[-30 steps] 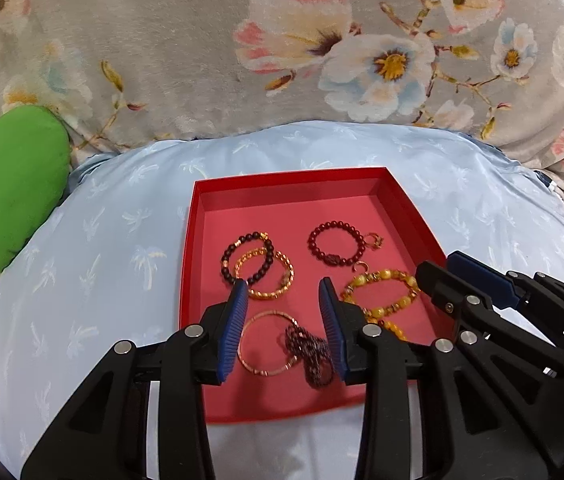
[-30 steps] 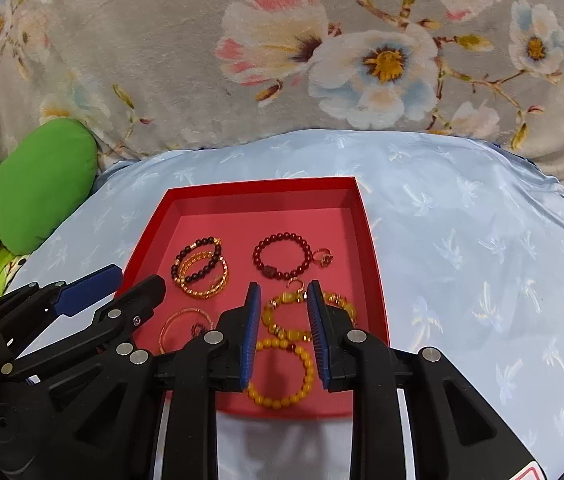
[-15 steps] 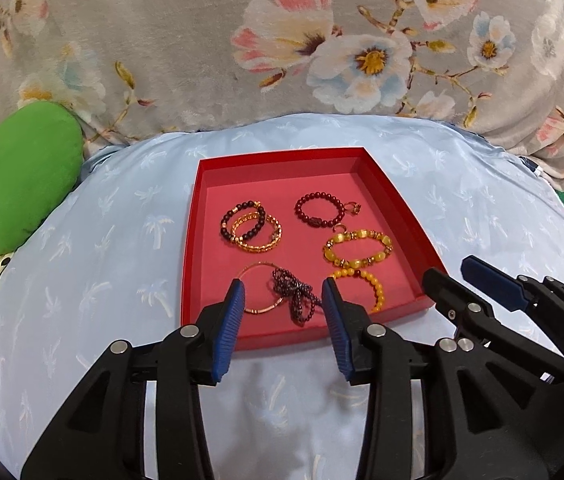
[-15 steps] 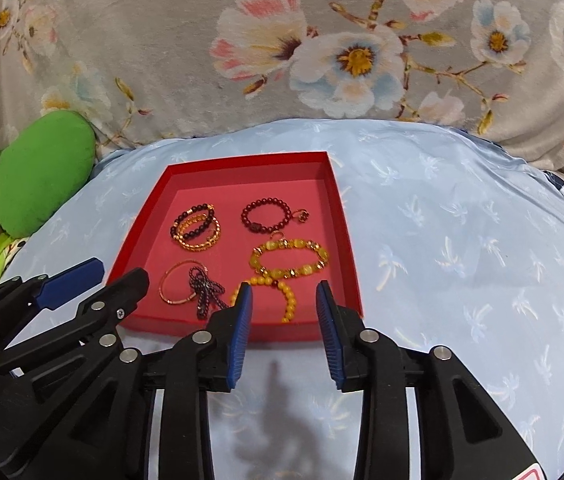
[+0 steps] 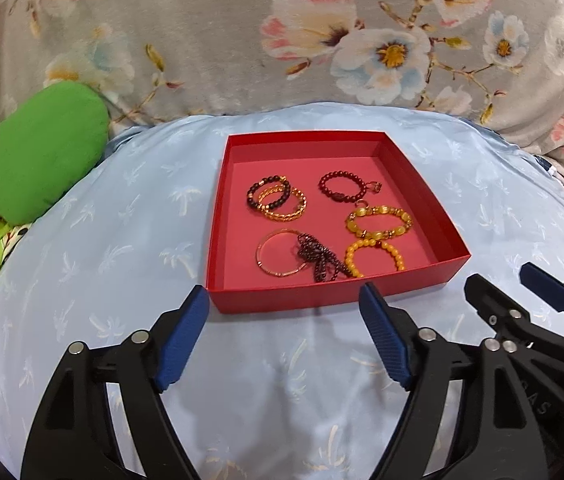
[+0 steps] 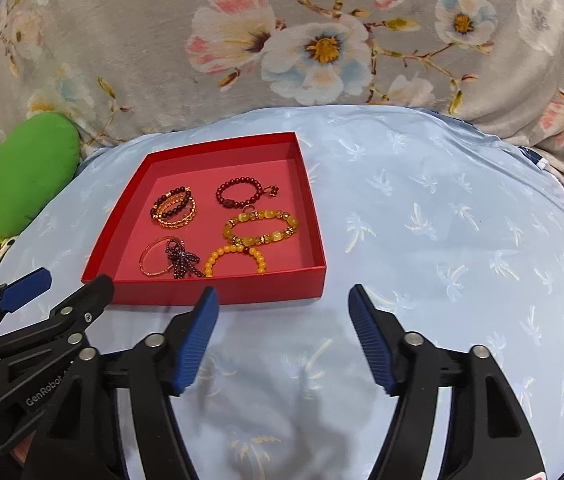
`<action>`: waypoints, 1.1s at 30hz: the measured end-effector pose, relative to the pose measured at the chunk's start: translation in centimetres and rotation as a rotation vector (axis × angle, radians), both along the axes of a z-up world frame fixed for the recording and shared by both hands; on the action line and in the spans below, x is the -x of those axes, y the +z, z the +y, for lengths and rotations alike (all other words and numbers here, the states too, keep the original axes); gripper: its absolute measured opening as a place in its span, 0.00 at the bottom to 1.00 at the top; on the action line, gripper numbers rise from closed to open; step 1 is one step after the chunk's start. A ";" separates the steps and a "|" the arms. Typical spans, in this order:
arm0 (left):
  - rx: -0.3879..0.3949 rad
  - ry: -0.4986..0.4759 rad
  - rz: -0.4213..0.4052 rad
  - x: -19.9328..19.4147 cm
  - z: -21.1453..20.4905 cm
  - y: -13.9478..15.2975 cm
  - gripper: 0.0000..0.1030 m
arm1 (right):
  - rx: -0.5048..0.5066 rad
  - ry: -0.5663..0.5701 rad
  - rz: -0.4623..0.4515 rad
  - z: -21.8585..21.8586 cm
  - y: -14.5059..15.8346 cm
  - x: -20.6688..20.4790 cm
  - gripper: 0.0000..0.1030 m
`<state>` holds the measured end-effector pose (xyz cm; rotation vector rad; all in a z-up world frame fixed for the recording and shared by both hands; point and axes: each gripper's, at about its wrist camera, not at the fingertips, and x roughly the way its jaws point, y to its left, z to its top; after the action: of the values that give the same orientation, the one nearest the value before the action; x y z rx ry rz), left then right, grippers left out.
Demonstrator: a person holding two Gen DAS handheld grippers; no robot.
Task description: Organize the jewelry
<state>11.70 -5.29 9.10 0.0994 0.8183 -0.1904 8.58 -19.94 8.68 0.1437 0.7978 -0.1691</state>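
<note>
A grey floral fabric fills the background, with a green cushion at its left edge. In front of it lies a pale blue cloth printed with palm trees, and on this cloth rests an open red tray. All the jewelry lies inside the tray. At the far left, a dark beaded bracelet overlaps a gold chain bracelet. At the far right lies a dark red beaded bracelet. Below it sits a yellow stone bracelet, and nearest the front wall a yellow round-bead bracelet. At the near left, a thin gold bangle touches a bunched dark purple beaded strand. The left gripper hovers just short of the tray's front wall; its jaws are opening and nothing lies between them. The right gripper hovers beside it, over the cloth near the tray's front right corner; its jaws are likewise opening, with nothing between them.
</note>
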 end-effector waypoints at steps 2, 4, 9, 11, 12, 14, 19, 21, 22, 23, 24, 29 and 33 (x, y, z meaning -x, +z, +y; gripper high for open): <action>-0.010 0.004 0.001 0.3 0.1 -0.3 0.75 | -0.003 -0.004 -0.002 -0.1 -0.2 0.3 0.70; -0.022 0.008 0.003 0.7 0.3 -0.6 0.78 | 0.000 -0.007 0.002 0.0 -0.3 0.5 0.72; -0.022 0.025 0.014 1.0 0.8 -1.0 0.82 | 0.003 -0.019 0.006 0.0 -0.7 0.9 0.78; -0.020 0.035 0.014 1.1 1.1 -1.1 0.85 | 0.004 -0.024 0.005 0.0 -0.7 1.1 0.81; -0.018 0.038 0.013 1.2 1.2 -1.1 0.86 | 0.008 -0.027 0.004 0.0 -0.7 1.2 0.81; -0.019 0.041 0.012 1.2 1.3 -1.1 0.87 | 0.017 -0.027 0.002 0.2 -0.8 1.4 0.81; -0.025 0.043 0.012 1.2 1.2 -1.2 0.87 | 0.035 -0.033 0.006 0.3 -0.8 1.5 0.81; -0.027 0.044 0.013 1.3 1.2 -1.3 0.88 | 0.035 -0.037 0.012 0.2 -0.9 1.5 0.82; -0.030 0.043 0.015 1.3 1.3 -1.3 0.88 | 0.032 -0.041 0.021 0.2 -1.0 1.4 0.82; -0.030 0.044 0.016 1.3 1.3 -1.4 0.88 | 0.028 -0.041 0.029 0.1 -1.1 1.3 0.82; -0.029 0.044 0.017 1.3 1.3 -1.4 0.88 | 0.026 -0.041 0.030 0.1 -1.1 1.3 0.83; -0.025 0.045 0.020 1.3 1.4 -1.5 0.88 | 0.035 -0.050 0.015 -0.1 -1.3 1.6 0.88; -0.025 0.048 0.020 1.3 1.4 -1.5 0.88 | 0.038 -0.051 0.007 -0.1 -1.3 1.7 0.88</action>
<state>10.38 -3.88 7.56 0.1017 0.8421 -0.1356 6.91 -20.04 7.35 0.1281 0.7976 -0.2329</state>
